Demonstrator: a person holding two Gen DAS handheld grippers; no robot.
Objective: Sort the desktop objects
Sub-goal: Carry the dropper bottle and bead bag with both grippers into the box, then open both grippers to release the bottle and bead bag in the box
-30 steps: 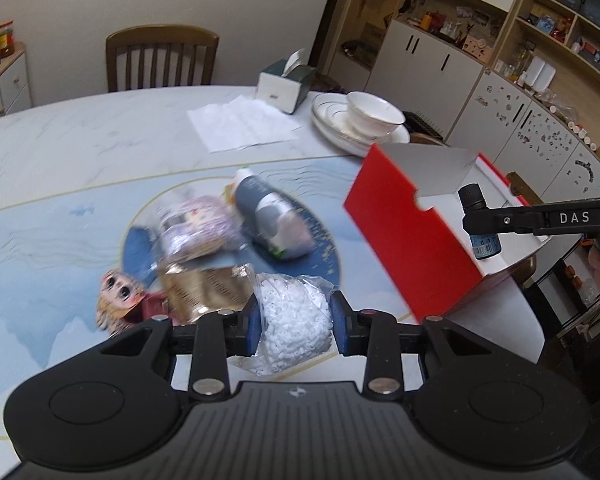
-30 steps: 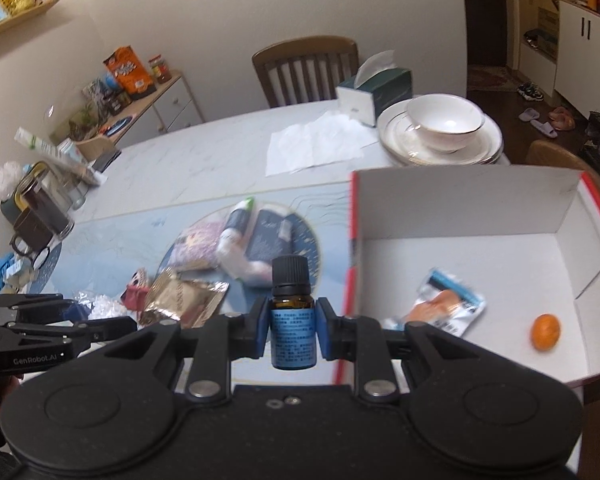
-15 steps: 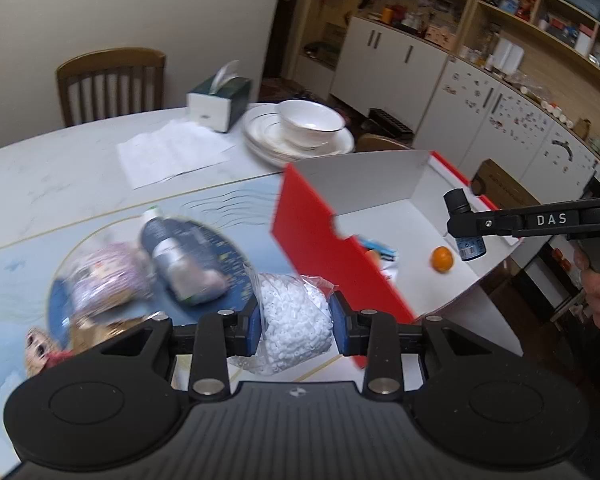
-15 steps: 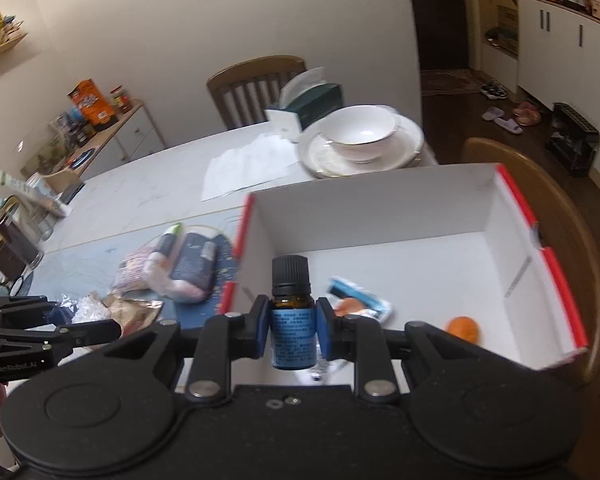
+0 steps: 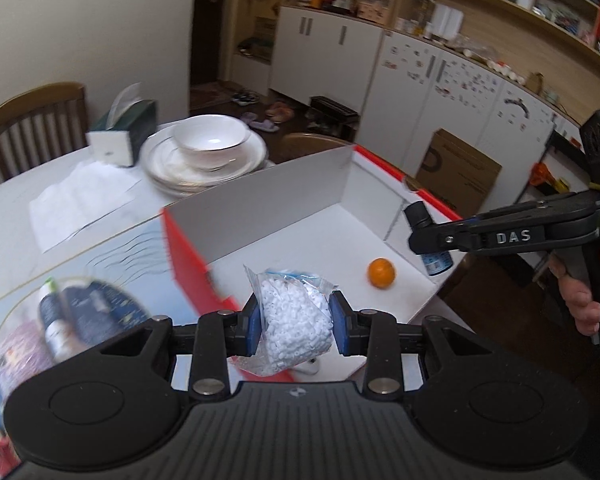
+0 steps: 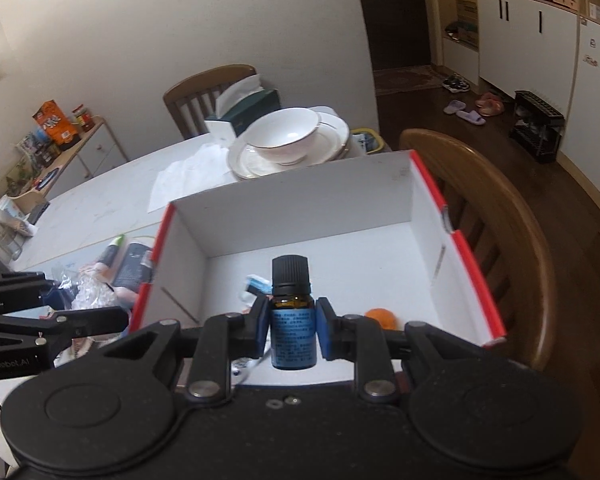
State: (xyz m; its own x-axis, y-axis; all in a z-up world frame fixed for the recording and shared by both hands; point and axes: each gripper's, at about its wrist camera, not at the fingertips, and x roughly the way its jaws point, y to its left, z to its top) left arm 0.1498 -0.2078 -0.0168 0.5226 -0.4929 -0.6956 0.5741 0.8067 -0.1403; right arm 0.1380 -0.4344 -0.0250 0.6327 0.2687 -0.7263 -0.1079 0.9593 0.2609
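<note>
My left gripper [image 5: 294,326] is shut on a clear bag of white beads [image 5: 296,320], held over the near edge of the red box with a white inside [image 5: 300,204]. My right gripper [image 6: 292,326] is shut on a small amber bottle with a blue label and black cap [image 6: 291,316], held above the box's near side [image 6: 300,216]; it also shows at the right of the left wrist view [image 5: 430,248]. An orange [image 5: 381,273] and a blue-and-white packet [image 6: 256,286] lie inside the box. Several packets and a tube [image 5: 52,312] lie on the table left of the box.
A bowl on stacked plates [image 5: 208,148], a tissue box [image 5: 122,136] and a paper sheet [image 5: 80,200] sit on the table behind the box. A wooden chair [image 6: 500,220] stands right of the box, another chair [image 5: 36,120] at the far side.
Both grippers have swung right toward the box with their loads. The bead bag has moved from over the table to the box's near edge; the bottle is now above the box's inside.
</note>
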